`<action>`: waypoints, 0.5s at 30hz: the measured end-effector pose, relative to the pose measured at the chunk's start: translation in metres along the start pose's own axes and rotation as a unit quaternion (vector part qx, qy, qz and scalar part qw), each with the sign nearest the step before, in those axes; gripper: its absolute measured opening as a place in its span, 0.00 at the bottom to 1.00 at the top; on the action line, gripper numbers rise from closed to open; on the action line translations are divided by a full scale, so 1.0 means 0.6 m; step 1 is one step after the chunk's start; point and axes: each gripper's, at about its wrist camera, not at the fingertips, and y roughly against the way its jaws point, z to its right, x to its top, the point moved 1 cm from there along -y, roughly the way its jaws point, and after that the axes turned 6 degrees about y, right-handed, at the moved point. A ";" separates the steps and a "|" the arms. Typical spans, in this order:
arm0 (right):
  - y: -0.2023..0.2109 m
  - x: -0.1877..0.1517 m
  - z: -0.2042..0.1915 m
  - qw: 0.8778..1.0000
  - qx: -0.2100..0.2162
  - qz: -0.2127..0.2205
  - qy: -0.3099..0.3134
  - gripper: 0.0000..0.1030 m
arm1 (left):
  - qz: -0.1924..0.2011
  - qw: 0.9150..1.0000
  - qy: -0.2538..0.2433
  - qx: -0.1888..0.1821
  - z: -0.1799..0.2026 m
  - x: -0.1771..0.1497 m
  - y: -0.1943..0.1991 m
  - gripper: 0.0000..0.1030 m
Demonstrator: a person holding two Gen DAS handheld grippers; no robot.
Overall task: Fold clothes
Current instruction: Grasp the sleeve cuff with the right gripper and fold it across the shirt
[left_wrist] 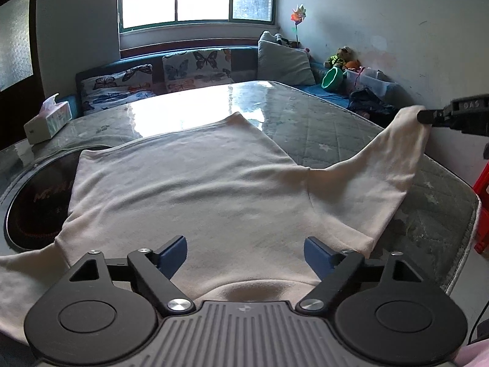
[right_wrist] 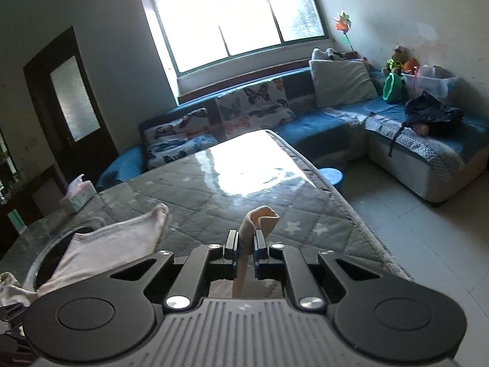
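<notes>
A cream T-shirt [left_wrist: 189, 183] lies spread flat on the quilted table [left_wrist: 321, 122], its collar near me. My left gripper [left_wrist: 245, 255] is open and empty, hovering over the shirt just past the collar. My right gripper [left_wrist: 423, 117] is shut on the shirt's right sleeve [left_wrist: 385, 165] and holds the sleeve end lifted above the table's right side. In the right wrist view the right gripper [right_wrist: 245, 244] pinches the sleeve fabric [right_wrist: 259, 218], which sticks up between its pads. The rest of the shirt [right_wrist: 116, 244] shows at the left.
A round black cooktop [left_wrist: 36, 202] is set in the table, partly under the shirt's left side. A tissue box [left_wrist: 47, 119] stands at the far left. A sofa with cushions [right_wrist: 336, 113] runs behind and to the right. A red object [left_wrist: 483, 202] stands by the table's right edge.
</notes>
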 end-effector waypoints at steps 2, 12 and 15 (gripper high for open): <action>0.005 0.005 -0.009 1.000 0.009 0.004 0.001 0.08 | 0.001 1.000 0.000 0.000 0.001 0.001 0.000 0.85; 0.026 0.029 -0.056 0.998 0.058 0.015 0.023 0.08 | 0.015 1.000 0.003 -0.002 -0.001 0.007 0.009 0.86; 0.029 0.038 -0.078 0.996 0.074 0.018 0.037 0.08 | 0.017 1.000 0.005 -0.001 -0.003 0.007 0.010 0.86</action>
